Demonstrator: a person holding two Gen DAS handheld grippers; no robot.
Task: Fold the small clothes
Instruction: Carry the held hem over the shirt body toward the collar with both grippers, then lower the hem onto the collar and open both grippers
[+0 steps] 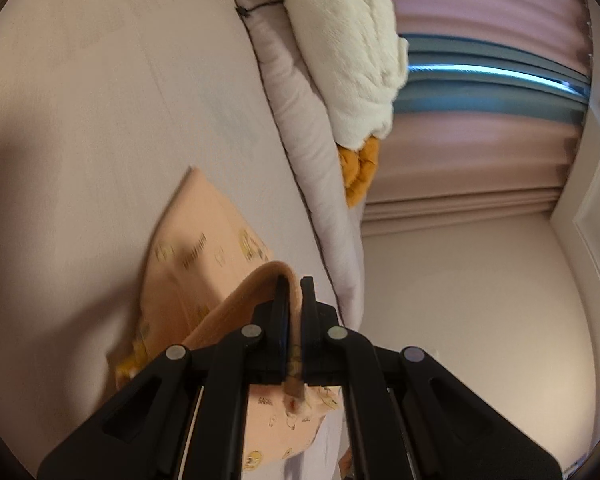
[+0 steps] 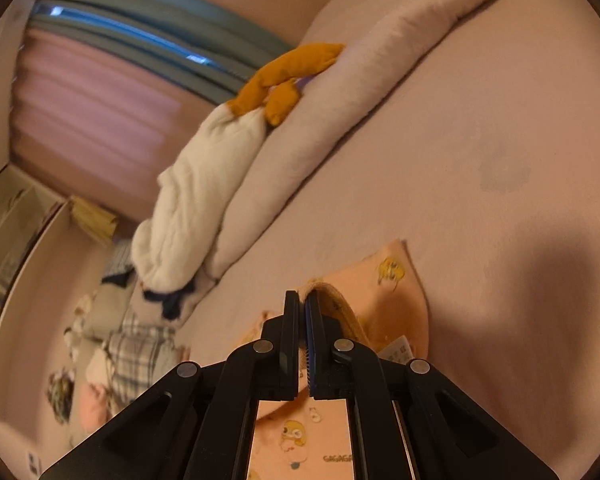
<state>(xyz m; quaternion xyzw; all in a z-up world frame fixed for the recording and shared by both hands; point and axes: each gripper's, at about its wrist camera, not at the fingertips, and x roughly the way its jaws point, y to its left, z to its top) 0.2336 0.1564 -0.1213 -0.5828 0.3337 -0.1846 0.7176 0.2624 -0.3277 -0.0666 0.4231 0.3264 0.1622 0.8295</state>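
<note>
On the pale pink bed [image 1: 100, 120] lies a small peach garment [image 1: 204, 248] printed with little yellow cartoon figures, and both tools have hold of it. Left hand-held gripper [image 1: 295, 292] is clamped tight on the garment's thicker tan ribbed band [image 1: 236, 300], which arches up from the cloth and runs down between the black fingers [image 1: 309, 304]; the rest of the fabric spreads out to the left on the sheet, a bit blurred. Over in the right wrist view, the right hand-held gripper [image 2: 301, 304] has its jaws pressed together on a thin edge of the same peach garment [image 2: 388, 292], right beside the ribbed band [image 2: 340, 312], with printed cloth hanging beneath the fingers and a white care label [image 2: 400, 350] showing just to the right. Beyond the garment, a rolled pinkish quilt [image 2: 300, 152] runs along the bed's far side, and a white plush toy [image 2: 196, 196] with orange feet [image 2: 284, 80] lies against it. Pink curtains [image 1: 480, 152] hang behind, and a cluttered pile with plaid cloth [image 2: 140, 352] sits low at the left of the right view.
</note>
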